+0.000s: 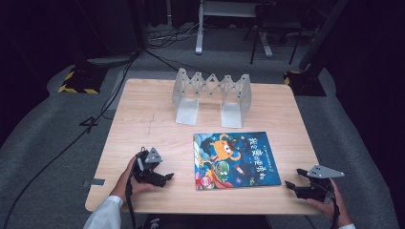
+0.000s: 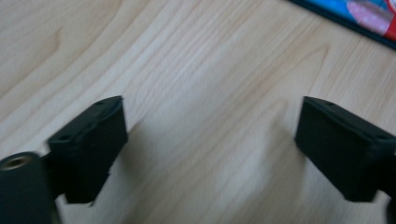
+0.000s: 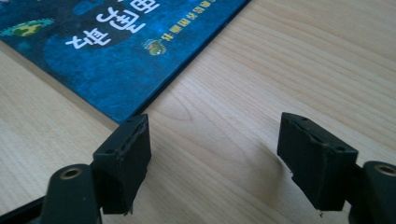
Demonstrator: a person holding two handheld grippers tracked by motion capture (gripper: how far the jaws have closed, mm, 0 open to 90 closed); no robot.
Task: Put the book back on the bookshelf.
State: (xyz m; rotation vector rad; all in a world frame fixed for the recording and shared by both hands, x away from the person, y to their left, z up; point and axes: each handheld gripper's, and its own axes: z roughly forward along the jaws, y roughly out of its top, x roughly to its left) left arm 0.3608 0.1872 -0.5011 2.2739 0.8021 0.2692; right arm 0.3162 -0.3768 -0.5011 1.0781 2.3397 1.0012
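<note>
A blue picture book (image 1: 235, 160) with cartoon monsters on its cover lies flat on the wooden table (image 1: 143, 119), near the front edge. My left gripper (image 1: 167, 177) rests on the table to the book's left, jaws open over bare wood (image 2: 210, 140); a corner of the book (image 2: 355, 14) shows at the top right of the left gripper view. My right gripper (image 1: 292, 179) sits at the book's front right corner, open, with nothing between its jaws (image 3: 215, 144). That corner of the book (image 3: 126, 70) lies just beyond one of its fingers (image 3: 126, 154).
A grey metal expandable book rack (image 1: 211, 98) stands at the back middle of the table. Dark stands, cables and a hazard-striped base (image 1: 76, 83) sit on the grey floor behind. Bare wood stretches between the rack and the book.
</note>
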